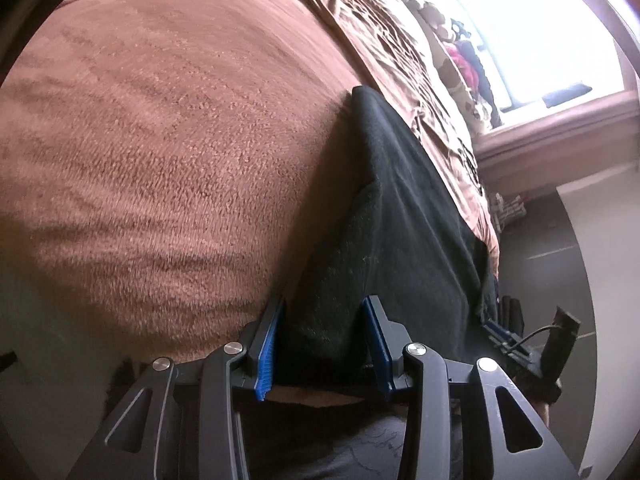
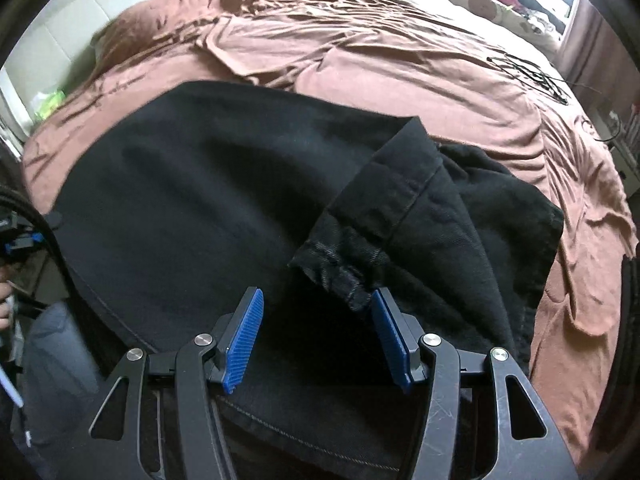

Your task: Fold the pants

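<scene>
Black pants (image 2: 224, 184) lie spread on a brown bed cover (image 2: 400, 72). One hemmed leg end (image 2: 372, 220) is folded back over the rest. My right gripper (image 2: 316, 300) is open, jaws wide apart, just above the pants, with the hem's frayed corner touching the right pad (image 2: 390, 340). In the left wrist view the pants (image 1: 400, 208) run away along the bed edge. My left gripper (image 1: 326, 312) is open, with black cloth lying between the blue pads (image 1: 266, 344); the jaws are not closed on it.
A fuzzy brown blanket (image 1: 160, 140) fills the left of the left wrist view. A bright window (image 1: 540, 32), pillows and toys (image 1: 460, 52) sit at the far end. Black cables (image 2: 532, 72) lie on the bed at the right. The other gripper (image 1: 520, 340) shows at the right.
</scene>
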Motion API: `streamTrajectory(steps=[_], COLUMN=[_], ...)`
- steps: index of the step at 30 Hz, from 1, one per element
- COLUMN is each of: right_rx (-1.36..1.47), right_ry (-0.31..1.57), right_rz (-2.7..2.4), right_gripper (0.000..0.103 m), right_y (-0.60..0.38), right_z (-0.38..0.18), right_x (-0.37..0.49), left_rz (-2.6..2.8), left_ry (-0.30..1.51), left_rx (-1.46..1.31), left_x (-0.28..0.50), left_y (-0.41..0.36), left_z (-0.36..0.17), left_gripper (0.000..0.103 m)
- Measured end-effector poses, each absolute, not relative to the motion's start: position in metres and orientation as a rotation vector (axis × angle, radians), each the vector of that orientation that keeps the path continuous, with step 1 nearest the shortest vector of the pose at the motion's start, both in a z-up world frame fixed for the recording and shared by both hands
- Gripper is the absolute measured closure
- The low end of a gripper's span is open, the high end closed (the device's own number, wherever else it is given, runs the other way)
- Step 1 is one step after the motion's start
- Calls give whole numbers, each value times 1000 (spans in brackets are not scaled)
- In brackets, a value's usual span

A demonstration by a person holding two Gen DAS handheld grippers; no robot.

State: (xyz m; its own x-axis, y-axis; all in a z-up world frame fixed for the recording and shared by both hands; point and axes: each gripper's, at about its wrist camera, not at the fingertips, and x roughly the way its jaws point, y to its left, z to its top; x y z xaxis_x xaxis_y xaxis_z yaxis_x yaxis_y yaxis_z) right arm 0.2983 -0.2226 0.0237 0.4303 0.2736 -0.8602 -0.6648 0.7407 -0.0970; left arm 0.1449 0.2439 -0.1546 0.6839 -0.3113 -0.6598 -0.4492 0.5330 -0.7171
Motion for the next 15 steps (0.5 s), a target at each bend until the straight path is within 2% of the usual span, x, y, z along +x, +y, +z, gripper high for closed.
streamTrajectory(steps=[7,9,10,11,13,15], right_rx=[-588,-610,-618,-609,-548,-501], right_ry=[952,928,913,915,933,935], right_rz=[557,546,525,523,561,587], right_gripper=[49,63,78,84,95,96], right_y=[-196,-193,-194,-196,-202,-210], right_z=[-5,-6,-5,-3,4,13], right_x=[302,304,305,308,313,316], left_rz=[125,128,128,128,124,119], left_ry=[827,816,807,800,789,782], left_rx=[-1053,-1072,-1090,-1104,-1128,-1139], left_x=[142,140,137,135,131,128], left_y=[240,241,242,243,244,245], left_z=[-154,-156,-157,-159,-161,-162], left_gripper=[61,61,61,61,61,61])
